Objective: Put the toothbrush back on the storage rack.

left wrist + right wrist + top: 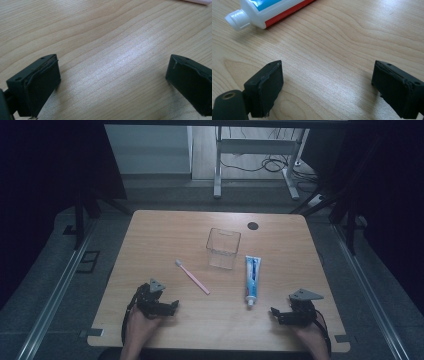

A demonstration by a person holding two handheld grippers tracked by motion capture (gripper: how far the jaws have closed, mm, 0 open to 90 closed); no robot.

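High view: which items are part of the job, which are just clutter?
In play: toothbrush, nearest the left tongs; toothpaste, nearest the right tongs; clear cup between them, likely the target.

Lying about: black disc on the table's far edge; desk frame and cables behind.

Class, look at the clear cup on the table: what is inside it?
Nothing shows inside the clear cup; the table shows through its walls. Toothbrush and toothpaste lie outside.

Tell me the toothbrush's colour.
Pink toothbrush with a white head, best in the high view.

Left claw [113,80] jaws wide apart over bare wooden table [107,37].
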